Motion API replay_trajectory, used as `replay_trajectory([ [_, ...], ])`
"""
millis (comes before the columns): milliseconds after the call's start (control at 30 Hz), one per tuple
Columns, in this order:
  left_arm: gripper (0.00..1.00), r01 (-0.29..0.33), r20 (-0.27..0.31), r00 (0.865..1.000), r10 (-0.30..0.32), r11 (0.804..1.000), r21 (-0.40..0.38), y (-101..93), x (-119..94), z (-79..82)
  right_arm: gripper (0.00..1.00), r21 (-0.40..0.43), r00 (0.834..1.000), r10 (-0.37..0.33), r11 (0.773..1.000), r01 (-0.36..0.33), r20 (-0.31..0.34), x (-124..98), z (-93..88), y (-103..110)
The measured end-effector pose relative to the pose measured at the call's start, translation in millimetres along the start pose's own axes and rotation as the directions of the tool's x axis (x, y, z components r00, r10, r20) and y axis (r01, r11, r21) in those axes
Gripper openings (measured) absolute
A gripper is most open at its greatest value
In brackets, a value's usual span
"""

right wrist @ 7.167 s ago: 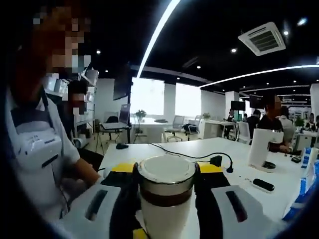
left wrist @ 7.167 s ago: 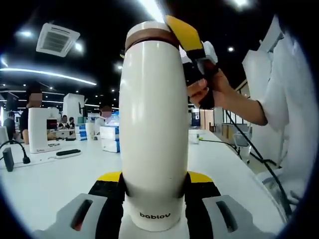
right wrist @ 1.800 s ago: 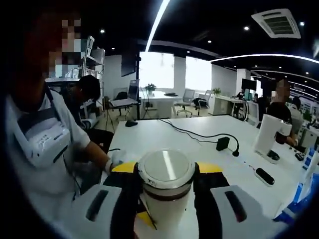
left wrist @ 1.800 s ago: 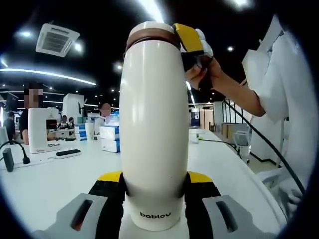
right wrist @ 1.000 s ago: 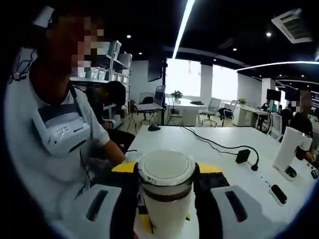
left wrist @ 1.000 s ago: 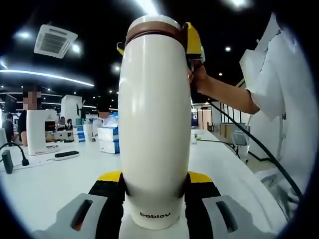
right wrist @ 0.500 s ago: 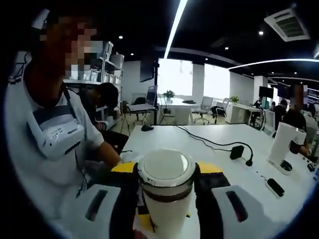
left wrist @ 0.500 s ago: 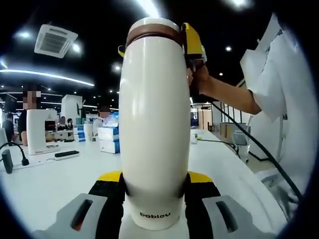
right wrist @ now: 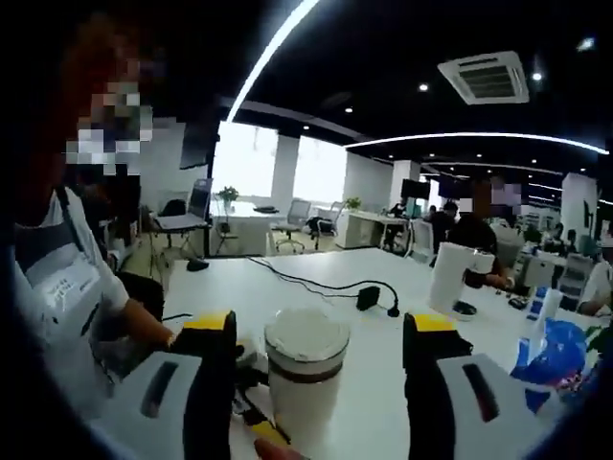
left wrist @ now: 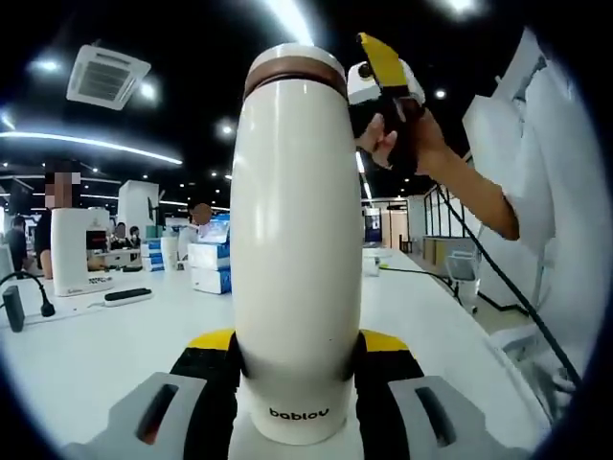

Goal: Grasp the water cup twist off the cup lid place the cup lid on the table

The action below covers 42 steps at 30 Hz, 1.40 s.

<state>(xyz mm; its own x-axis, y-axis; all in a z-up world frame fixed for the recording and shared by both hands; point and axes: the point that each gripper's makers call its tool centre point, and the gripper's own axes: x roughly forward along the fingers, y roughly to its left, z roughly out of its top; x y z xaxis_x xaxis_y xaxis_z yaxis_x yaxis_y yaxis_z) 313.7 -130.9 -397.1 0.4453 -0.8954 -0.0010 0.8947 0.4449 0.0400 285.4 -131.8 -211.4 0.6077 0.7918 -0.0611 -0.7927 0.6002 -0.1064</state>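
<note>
Left gripper (left wrist: 297, 350) clamped on the base of the cup (left wrist: 297, 240), upright above the table (left wrist: 96, 345). Lid (right wrist: 306, 337) seated on the cup's top, brown band beneath. Right gripper (right wrist: 321, 350) spread wide, jaws apart on either side of the lid, touching neither. Hand (left wrist: 397, 144) gripping the right gripper beside the cup's top.

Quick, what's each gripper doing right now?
Left gripper: closed on the water cup.
Right gripper: open, jaws apart beside the cup lid.
</note>
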Motion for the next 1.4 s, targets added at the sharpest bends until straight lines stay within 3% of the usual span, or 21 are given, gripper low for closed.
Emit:
replay_trajectory([
  [67,0.48,0.000,0.000,1.000,0.000,1.000,0.001,0.2,0,0.0,0.77,-0.008,0.994,-0.109,0.994,0.109,0.028,-12,1.1,4],
  [133,0.48,0.000,0.000,1.000,0.000,1.000,0.001,0.4,1,0.0,0.77,-0.049,0.985,-0.171,0.984,0.172,0.022,-17,-4.7,11],
  [200,0.48,-0.001,0.000,1.000,0.001,1.000,0.001,0.5,1,-0.1,0.78,-0.023,0.969,-0.245,0.969,0.245,0.031,-21,-9.9,19],
  [333,0.48,-0.002,-0.001,1.000,0.002,1.000,0.001,0.8,1,-0.1,0.80,0.010,0.948,-0.312,0.950,0.312,0.055,-21,-20.4,42],
  [367,0.48,-0.002,-0.002,1.000,0.002,1.000,0.001,0.8,0,-0.1,0.81,0.025,0.937,-0.346,0.938,0.345,0.052,-22,-24.0,42],
  [533,0.48,-0.003,-0.002,1.000,0.003,1.000,0.000,0.6,0,0.0,0.82,0.059,0.908,-0.415,0.909,0.412,0.050,-25,-34.1,43],
  [767,0.48,-0.002,-0.002,1.000,0.002,1.000,-0.003,0.2,1,0.3,0.82,0.063,0.909,-0.415,0.909,0.413,0.034,-14,-38.2,35],
  [1000,0.48,-0.001,-0.002,1.000,0.001,1.000,-0.004,0.4,0,0.6,0.82,0.045,0.914,-0.402,0.916,0.400,0.059,17,-27.3,10],
  [1400,0.48,0.002,-0.003,1.000,-0.002,1.000,-0.002,-0.3,0,0.2,0.57,0.126,0.914,-0.404,0.910,0.396,0.045,31,-31.9,-3],
])
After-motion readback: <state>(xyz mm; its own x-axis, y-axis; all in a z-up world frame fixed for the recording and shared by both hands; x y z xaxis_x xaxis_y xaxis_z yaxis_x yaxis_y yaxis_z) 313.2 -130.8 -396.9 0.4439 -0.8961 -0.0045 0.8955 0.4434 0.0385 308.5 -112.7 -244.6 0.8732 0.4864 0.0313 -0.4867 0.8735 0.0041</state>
